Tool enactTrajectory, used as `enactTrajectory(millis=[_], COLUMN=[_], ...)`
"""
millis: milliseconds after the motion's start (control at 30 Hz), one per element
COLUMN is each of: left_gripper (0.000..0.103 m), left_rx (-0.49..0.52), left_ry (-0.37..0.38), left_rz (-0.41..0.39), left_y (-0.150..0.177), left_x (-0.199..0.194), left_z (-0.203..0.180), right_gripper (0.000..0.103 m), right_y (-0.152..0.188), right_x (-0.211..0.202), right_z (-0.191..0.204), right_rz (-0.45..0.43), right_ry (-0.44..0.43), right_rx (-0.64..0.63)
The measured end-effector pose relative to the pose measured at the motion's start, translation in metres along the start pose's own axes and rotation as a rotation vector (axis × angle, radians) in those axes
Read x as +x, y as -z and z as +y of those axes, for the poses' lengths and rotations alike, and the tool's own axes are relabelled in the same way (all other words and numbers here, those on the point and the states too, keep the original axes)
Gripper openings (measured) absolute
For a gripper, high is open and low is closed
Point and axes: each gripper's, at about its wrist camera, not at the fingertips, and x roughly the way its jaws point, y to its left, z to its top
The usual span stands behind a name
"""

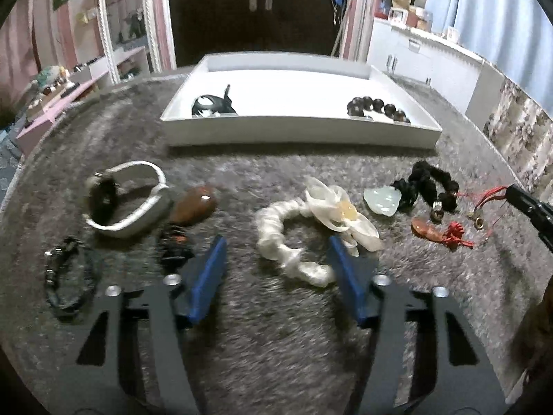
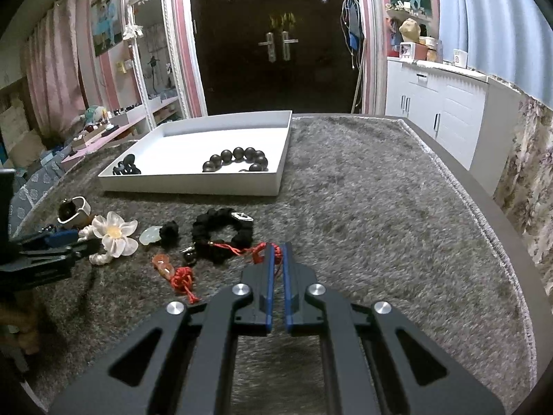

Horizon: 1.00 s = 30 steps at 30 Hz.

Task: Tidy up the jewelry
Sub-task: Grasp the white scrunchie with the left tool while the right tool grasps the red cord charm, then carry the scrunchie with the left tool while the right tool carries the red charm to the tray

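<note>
Left gripper (image 1: 276,242) open, nothing clamped, white scrunchie (image 1: 293,242) between the fingers; right gripper (image 2: 278,247) pinches red cord (image 2: 257,252). Only the left view shows the brown stone (image 1: 193,204) beside the scrunchie.

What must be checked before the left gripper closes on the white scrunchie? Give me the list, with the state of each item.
1. Is the left gripper open: ok.
2. Is the white scrunchie between its fingers: ok, its near part only.
3. Is the flower on it clear of the fingers: not ok, a petal lies at one fingertip.
4. Is the right gripper shut on the red cord: ok.
5. Is the red cord free of the black bracelet: cannot tell.
6. Is there bare room in the white tray: ok.
</note>
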Motion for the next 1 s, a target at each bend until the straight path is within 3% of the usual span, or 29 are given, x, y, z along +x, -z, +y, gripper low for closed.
enactTrajectory(millis=[100, 167, 233, 1000], left_gripper=[0.046, 0.032, 0.005, 0.004], left_rx=[-0.015, -0.019, -0.023, 0.016], left_ry=[0.010, 0.016, 0.027, 0.002], left_rz=[0.029, 0.026, 0.026, -0.176], left_y=[-0.001, -0.004, -0.006, -0.043], left_x=[0.011, 0.013, 0.014, -0.065], left_z=[-0.002, -0.002, -0.002, 0.031], right_gripper=[0.004, 0.004, 0.004, 0.004], right_y=[0.000, -0.001, -0.001, -0.052], right_x=[0.001, 0.002, 0.002, -0.035], right_z=[-0.004, -0.006, -0.006, 0.016], right_rz=[-0.002, -0.002, -0.002, -0.145], right_ry=[-0.002, -0.004, -0.006, 0.014], right_rx=[0.008, 0.012, 0.013, -0.060])
